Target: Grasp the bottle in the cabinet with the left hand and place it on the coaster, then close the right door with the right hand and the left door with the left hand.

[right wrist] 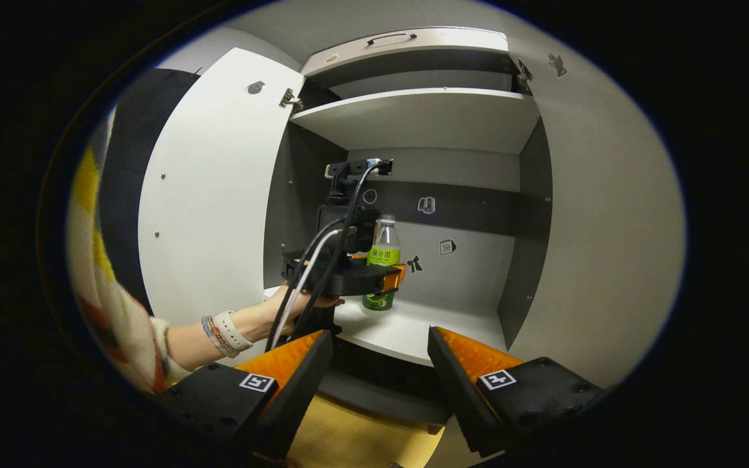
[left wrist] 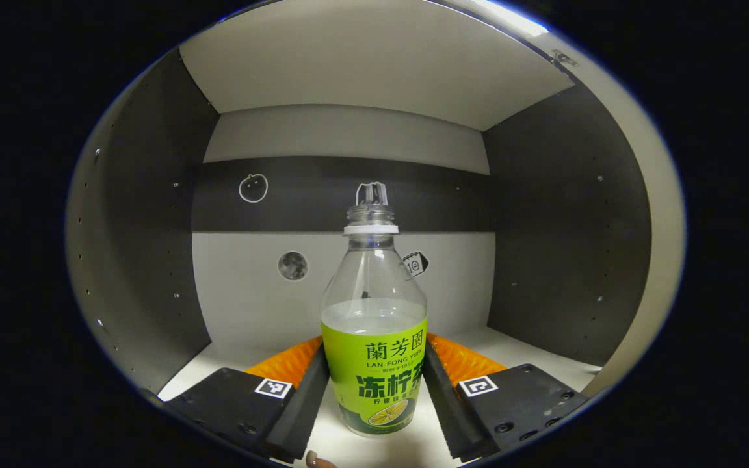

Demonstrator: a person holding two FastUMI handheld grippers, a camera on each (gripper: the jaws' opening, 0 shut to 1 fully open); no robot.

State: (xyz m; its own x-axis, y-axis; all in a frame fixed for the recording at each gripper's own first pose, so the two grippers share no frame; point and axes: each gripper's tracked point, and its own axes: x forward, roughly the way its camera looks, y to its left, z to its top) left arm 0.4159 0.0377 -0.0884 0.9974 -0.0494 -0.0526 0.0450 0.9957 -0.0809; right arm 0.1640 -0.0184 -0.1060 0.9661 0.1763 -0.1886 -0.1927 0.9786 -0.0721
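A clear bottle (left wrist: 374,364) with a green label and no cap stands upright on the cabinet's lower shelf (left wrist: 530,354), about half full. My left gripper (left wrist: 374,344) is shut on it, one finger pressing each side of the label. The right gripper view shows the same bottle (right wrist: 382,250) from farther out, with the left gripper (right wrist: 384,276) around it and a hand holding that gripper. My right gripper (right wrist: 380,338) hangs open in front of the cabinet, below the shelf's front edge, with nothing between its fingers.
Both cabinet doors stand open: the left door (right wrist: 212,195) swung out wide, the right door (right wrist: 608,227) at the right. An upper shelf (right wrist: 413,114) roofs the bottle's compartment. A sleeved forearm (right wrist: 218,331) with a watch reaches in from the left. A yellowish surface (right wrist: 355,435) lies below.
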